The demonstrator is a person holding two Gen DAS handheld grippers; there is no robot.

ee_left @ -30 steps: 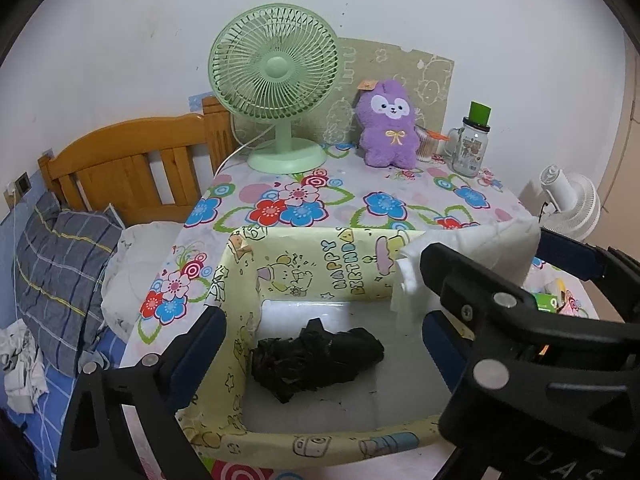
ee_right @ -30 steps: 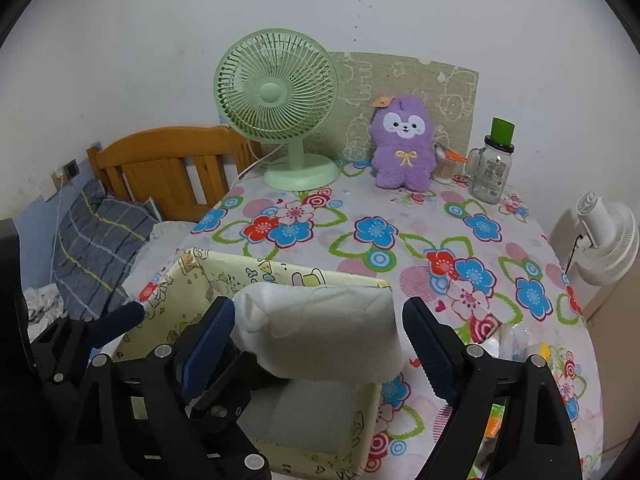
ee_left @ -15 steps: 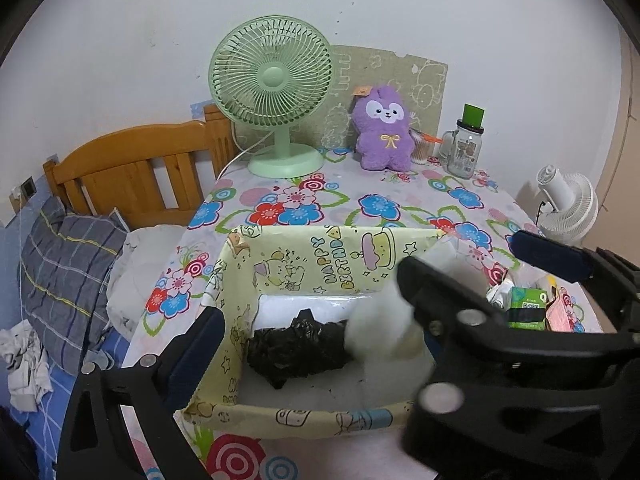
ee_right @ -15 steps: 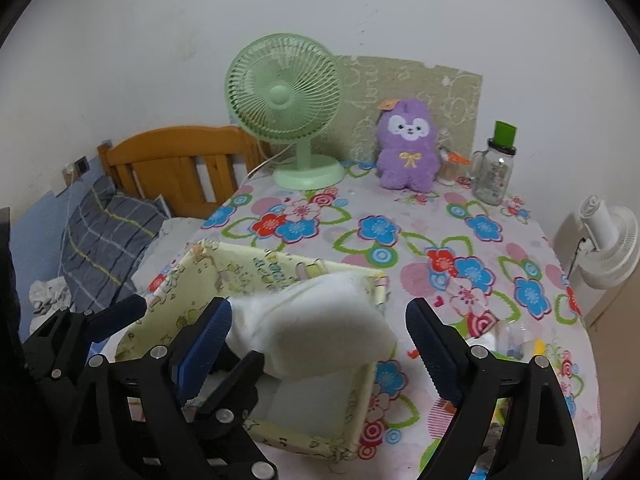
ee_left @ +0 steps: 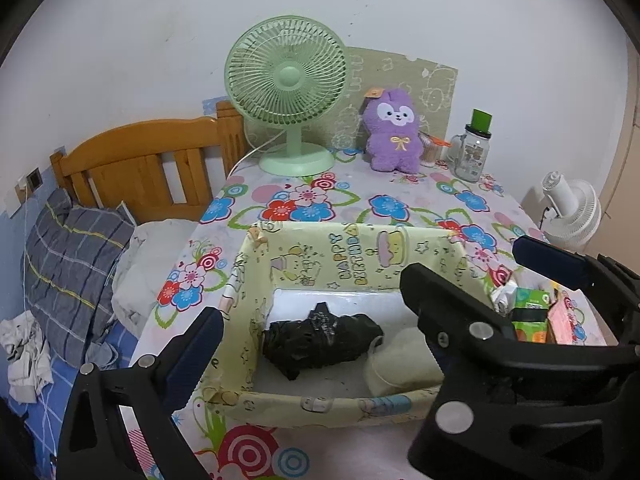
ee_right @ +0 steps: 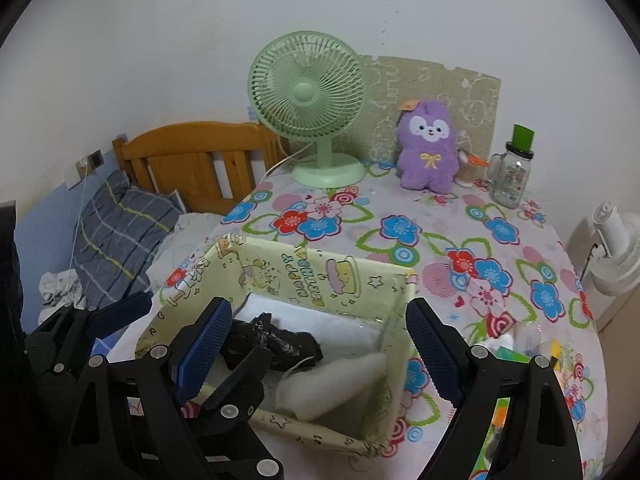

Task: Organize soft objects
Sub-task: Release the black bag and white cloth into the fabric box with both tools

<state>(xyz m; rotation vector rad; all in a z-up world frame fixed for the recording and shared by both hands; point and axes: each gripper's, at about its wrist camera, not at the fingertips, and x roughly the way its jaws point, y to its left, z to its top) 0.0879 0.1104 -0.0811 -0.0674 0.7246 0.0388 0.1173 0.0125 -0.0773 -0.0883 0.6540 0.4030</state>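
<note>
Right now the right claw (ee_right: 316,354) hangs wide open over the box (ee_right: 320,276), nothing betw. its blue pads (ee_right: 206,348); the white pad of stuffing (ee_right: 332,384) lies loose below it in the box's near right corner, leaning on the wall, touching neither pad. Just left of it in the box sits a crumpled black bag (ee_right: 276,344), the two touching or nearly so. Left claw (ee_left: 304,360) is at the box's left side, one finger (ee_left: 192,354) outside the left wall; its other finger is hidden behind the right claw's black frame, so can't tell how far it's open. It holds nothing visible. Box is yellow w/ cartoon print, on the flowered desk (ee_right: 460,240). Farther back: green fan (ee_right: 308,100), purple plush toy (ee_right: 428,148), glass jar w/ green lid (ee_right: 514,176). Bed w/ plaid pillow (ee_right: 116,236) off to the left, white fan (ee_right: 616,252) at right.
</note>
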